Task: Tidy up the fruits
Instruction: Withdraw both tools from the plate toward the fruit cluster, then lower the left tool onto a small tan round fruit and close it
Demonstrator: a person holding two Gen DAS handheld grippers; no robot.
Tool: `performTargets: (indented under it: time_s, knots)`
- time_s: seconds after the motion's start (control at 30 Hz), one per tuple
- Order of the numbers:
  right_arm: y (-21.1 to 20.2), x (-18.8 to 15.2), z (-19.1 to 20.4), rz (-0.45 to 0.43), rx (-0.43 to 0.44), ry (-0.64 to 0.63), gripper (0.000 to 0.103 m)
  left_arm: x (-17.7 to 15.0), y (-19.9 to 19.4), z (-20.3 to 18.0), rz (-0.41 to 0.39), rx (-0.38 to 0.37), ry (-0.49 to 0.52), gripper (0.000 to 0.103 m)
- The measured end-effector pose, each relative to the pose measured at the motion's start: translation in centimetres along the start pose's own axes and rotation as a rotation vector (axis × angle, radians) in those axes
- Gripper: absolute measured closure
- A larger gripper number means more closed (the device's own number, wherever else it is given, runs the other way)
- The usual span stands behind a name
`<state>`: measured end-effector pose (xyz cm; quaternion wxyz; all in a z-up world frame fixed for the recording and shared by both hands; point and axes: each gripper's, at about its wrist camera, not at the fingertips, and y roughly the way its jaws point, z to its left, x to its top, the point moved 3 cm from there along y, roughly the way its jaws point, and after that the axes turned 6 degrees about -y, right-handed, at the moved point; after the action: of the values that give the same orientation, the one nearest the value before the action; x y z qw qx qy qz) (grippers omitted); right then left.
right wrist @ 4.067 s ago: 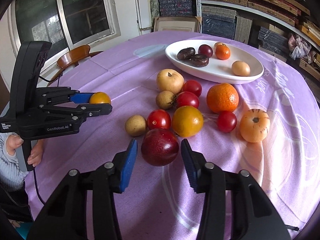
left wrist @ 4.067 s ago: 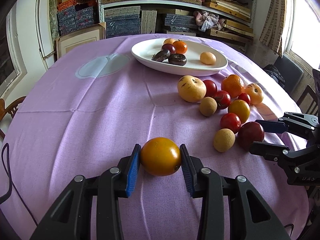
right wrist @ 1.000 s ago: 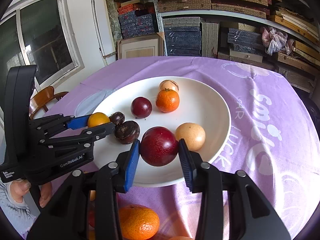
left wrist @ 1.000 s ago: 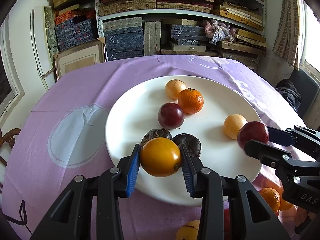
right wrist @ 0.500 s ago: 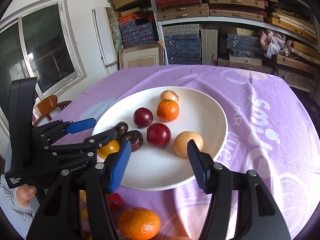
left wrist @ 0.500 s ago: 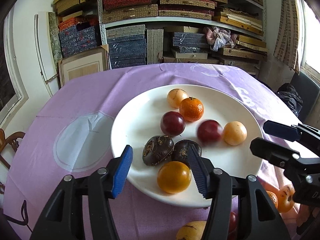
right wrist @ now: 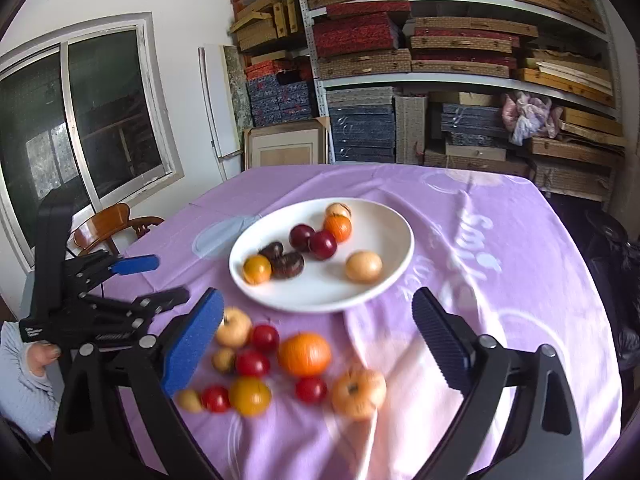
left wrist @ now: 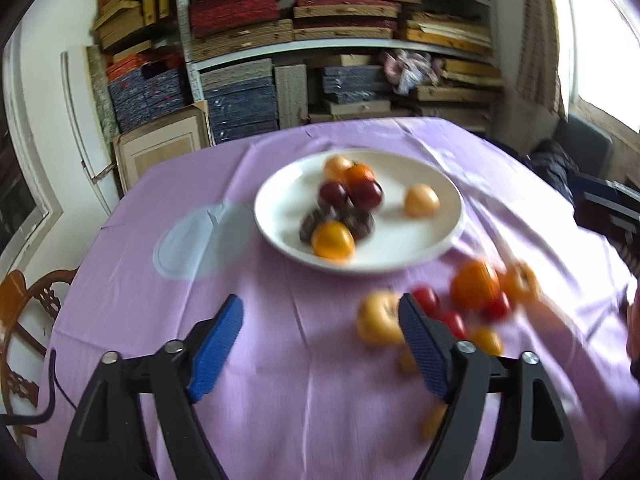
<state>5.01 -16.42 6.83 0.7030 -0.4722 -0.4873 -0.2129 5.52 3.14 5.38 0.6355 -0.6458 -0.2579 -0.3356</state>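
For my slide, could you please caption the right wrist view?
Open right gripper above loose fruit on purple cloth, white plate filled beyond.

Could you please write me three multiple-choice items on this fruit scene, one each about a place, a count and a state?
1. Where does the yellow-orange fruit released by the left gripper lie?
A. On the white plate, beside the dark brown fruits
B. On the purple tablecloth
C. On the chair

2. How many fruits lie on the plate?
A. Four
B. Seven
C. Ten

3. How does the right gripper stand?
A. Shut on a red fruit
B. Shut and empty
C. Open and empty

Answers: 1 A, it sits at the plate's near-left rim against a dark fruit. 2 B, the right wrist view shows seven on the plate. 3 C, its jaws stand wide apart with nothing between the pads.
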Motion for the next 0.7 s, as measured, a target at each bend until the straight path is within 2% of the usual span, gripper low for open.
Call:
performTargets:
  time_s: [0.13, 0.27, 0.33, 0.5, 0.7]
  knots:
    - [-2.0, -3.5, -1.1, -0.06, -0.016, 0.064, 0.004, -5.0, -1.9, -1.7, 0.008, -0.048, 0.027, 0.016]
    - [-2.6, -4.0, -2.6, -0.07, 0.009, 0.144, 0.004, -7.4, -2.1, -3.4, 0.007, -0.028, 0.082, 0.016]
    - [-2.8, -4.2, -3.6, -0.07, 0.017, 0.192, 0.004, -7.6, -1.8, -3.7, 0.011, -0.017, 0.091, 0.016]
    - [-2.5, -4.6, -4.8, -0.045, 0.024, 0.253, 0.004, -7.2, -0.6, -3.5, 0.068, -0.08, 0.045, 0.016]
    - [-1.7, -4.7, -4.3, -0.012, 0.029, 0.242, 0.004, -7.5, 0.2, -4.6, 0.095, -0.114, 0.066, 0.018]
